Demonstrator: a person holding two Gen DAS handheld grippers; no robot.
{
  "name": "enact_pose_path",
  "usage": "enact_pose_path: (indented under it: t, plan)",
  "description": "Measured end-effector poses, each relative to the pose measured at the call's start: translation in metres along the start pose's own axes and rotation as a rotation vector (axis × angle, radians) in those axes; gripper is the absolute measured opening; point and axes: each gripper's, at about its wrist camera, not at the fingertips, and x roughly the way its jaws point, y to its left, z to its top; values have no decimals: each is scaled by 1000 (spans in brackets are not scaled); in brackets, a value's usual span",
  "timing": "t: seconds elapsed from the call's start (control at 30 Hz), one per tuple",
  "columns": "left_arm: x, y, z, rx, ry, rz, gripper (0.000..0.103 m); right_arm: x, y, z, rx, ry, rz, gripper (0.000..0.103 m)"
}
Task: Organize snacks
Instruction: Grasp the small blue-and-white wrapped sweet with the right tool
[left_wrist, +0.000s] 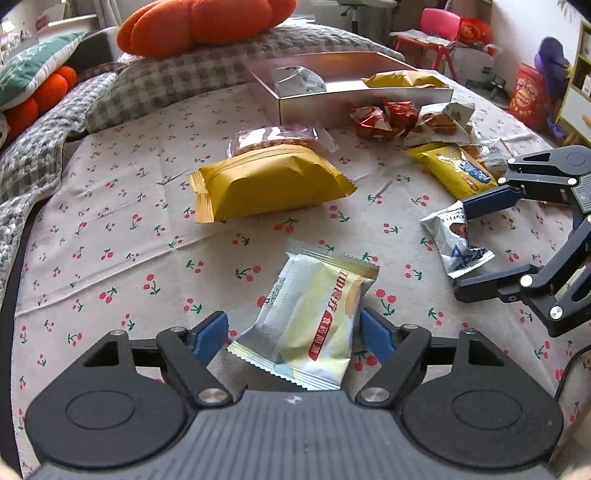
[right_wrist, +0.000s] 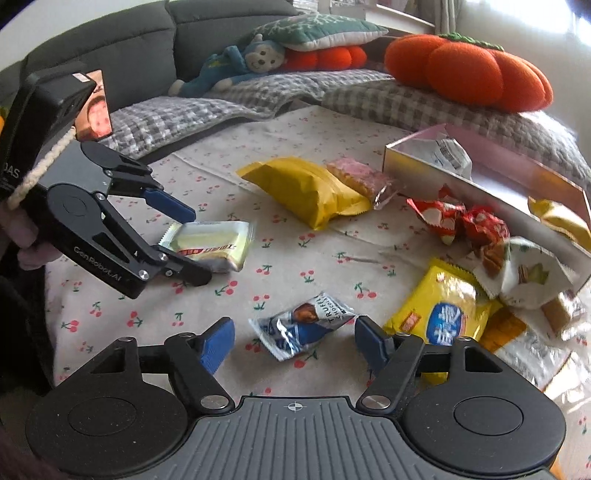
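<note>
A cloth (left_wrist: 110, 206) printed with small red cherries covers the surface, and snacks lie scattered over it. Behind it runs a grey checked blanket (right_wrist: 207, 107) with an orange pumpkin cushion (right_wrist: 469, 70) on top, a green patterned pillow (right_wrist: 317, 31) and a blue stuffed monkey (right_wrist: 236, 64) against a dark sofa back. A shallow open box (left_wrist: 332, 99) stands at the far side of the cloth, with a white packet and a yellow packet inside it. In front of the box lie a large yellow packet (left_wrist: 269, 181) with a pink bar in clear wrap (left_wrist: 277, 138) touching its far edge, a cluster of red wrapped candies (left_wrist: 384, 118), and a yellow bag with a blue label (right_wrist: 443, 314).

The left hand-held gripper (left_wrist: 293, 334) points steeply down at the cloth. Its jaws stand partly open on either side of a pale yellow-and-white cracker packet (left_wrist: 314, 317); the right blue pad is at the packet's edge, while the left pad stands clear of it, so the packet is not gripped. The right hand-held gripper (right_wrist: 295, 341) also tilts down, jaws partly open around a small blue-and-white chocolate packet (right_wrist: 299, 328), which lies flat on the cloth between the pads, with the right pad at its end. A hand (right_wrist: 22, 236) shows at the left gripper's handle in the right wrist view.
</note>
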Motion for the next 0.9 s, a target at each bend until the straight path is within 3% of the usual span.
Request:
enact_pose_path:
  t: [0.07,0.13,0.2,0.3,0.47,0.9]
  plan:
    - [1,3,0,-13,2,-14,78,3,1,2,-13,-1,-9,69]
    - [1,5,-1,-23,4,-25,76,6,2,3,-24,7,-14,60]
    - [-1,6,-1,-32,3,-49,68,8,4,2,-47,6,-29,54]
    - [-3,1,-1,-16,0,-65,55,7,6,2,-74,-2,-45,35]
    - [-4,-1,1,-26,1,-68,46,7,4,4,-53,-7,-46,35]
    - [-9,16,6,-164,-18,-52,43,0,3,12,-42,-46,-50,35]
